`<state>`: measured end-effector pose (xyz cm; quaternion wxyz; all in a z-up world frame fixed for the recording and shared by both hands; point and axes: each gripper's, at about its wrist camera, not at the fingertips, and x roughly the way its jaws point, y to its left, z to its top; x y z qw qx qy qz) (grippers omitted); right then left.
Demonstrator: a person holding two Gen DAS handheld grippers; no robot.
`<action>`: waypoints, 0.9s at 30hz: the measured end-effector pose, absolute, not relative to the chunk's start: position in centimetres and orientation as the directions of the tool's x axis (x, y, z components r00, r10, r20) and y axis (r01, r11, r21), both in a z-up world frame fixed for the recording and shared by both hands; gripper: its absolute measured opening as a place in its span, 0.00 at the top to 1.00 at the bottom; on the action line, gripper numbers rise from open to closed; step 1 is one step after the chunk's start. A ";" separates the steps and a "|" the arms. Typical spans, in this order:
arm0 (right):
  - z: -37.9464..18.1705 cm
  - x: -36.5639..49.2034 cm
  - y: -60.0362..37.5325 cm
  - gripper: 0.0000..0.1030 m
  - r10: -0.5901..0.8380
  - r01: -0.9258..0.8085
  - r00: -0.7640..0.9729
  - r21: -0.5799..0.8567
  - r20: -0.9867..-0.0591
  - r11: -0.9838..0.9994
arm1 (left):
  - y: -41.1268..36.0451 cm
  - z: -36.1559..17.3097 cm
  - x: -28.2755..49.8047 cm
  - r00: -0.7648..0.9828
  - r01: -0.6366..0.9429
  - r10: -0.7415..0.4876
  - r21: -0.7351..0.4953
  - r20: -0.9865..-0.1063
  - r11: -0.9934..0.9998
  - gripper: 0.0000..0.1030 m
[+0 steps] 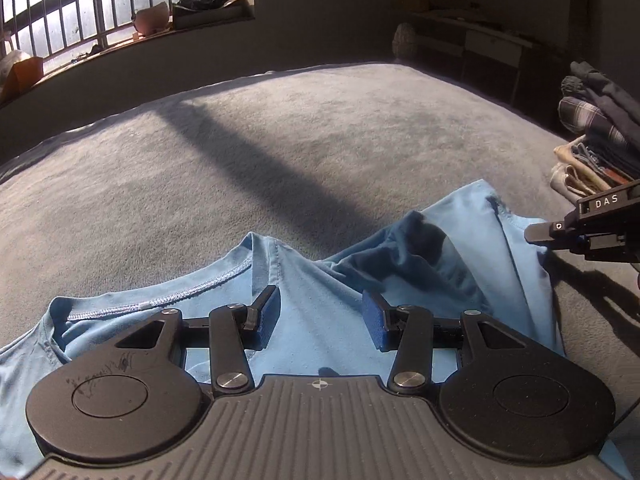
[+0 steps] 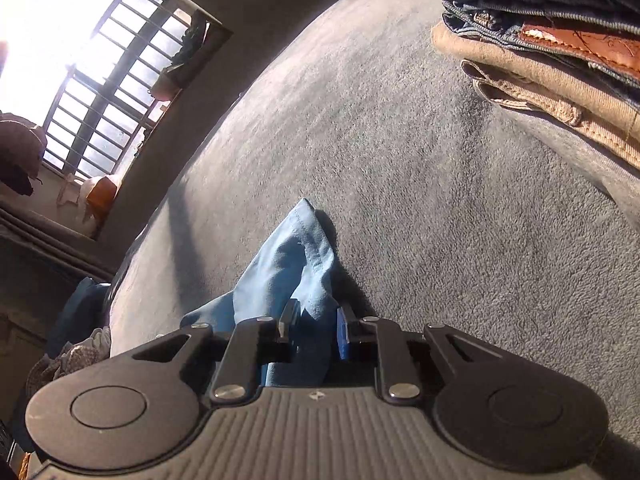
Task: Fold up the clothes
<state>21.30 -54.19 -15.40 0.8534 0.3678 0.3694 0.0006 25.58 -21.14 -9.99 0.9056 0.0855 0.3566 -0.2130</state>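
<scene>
Blue shirt (image 1: 304, 320) lies near on the bed (image 1: 280, 140). My left gripper (image 1: 320, 320) hangs apart over it; my right gripper (image 2: 316, 324) pinches its sleeve. I think I'm folding the sleeve in.

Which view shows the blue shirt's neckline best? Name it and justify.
The left wrist view. The blue shirt lies spread under the open left gripper, its stitched neckline in plain sight. The right wrist view shows only a bunched fold of the shirt between the right gripper's fingers; no neckline there.
</scene>
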 end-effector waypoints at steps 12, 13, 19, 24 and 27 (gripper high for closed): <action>-16.0 17.5 -54.2 0.96 0.071 0.348 0.791 0.541 -0.608 0.766 | -20.9 -12.1 27.5 0.653 0.342 -0.282 -0.058 -0.703 0.938 0.56; -15.7 17.3 -53.9 0.94 0.052 0.347 0.788 0.512 -0.613 0.785 | -20.6 -12.0 27.4 0.655 0.335 -0.284 -0.069 -0.700 0.940 0.56; -13.2 19.0 -50.1 0.51 0.096 0.151 0.800 0.354 -0.592 0.923 | -18.6 -11.8 26.9 0.670 0.300 -0.292 -0.111 -0.683 0.947 0.56; -11.1 22.0 -46.5 0.36 0.231 -0.110 0.791 0.240 -0.566 0.965 | -17.6 -12.5 26.6 0.682 0.278 -0.290 -0.129 -0.671 0.952 0.56; -9.9 23.7 -44.3 0.36 0.311 -0.265 0.769 0.163 -0.559 0.950 | -17.3 -12.8 26.6 0.691 0.265 -0.288 -0.139 -0.663 0.954 0.56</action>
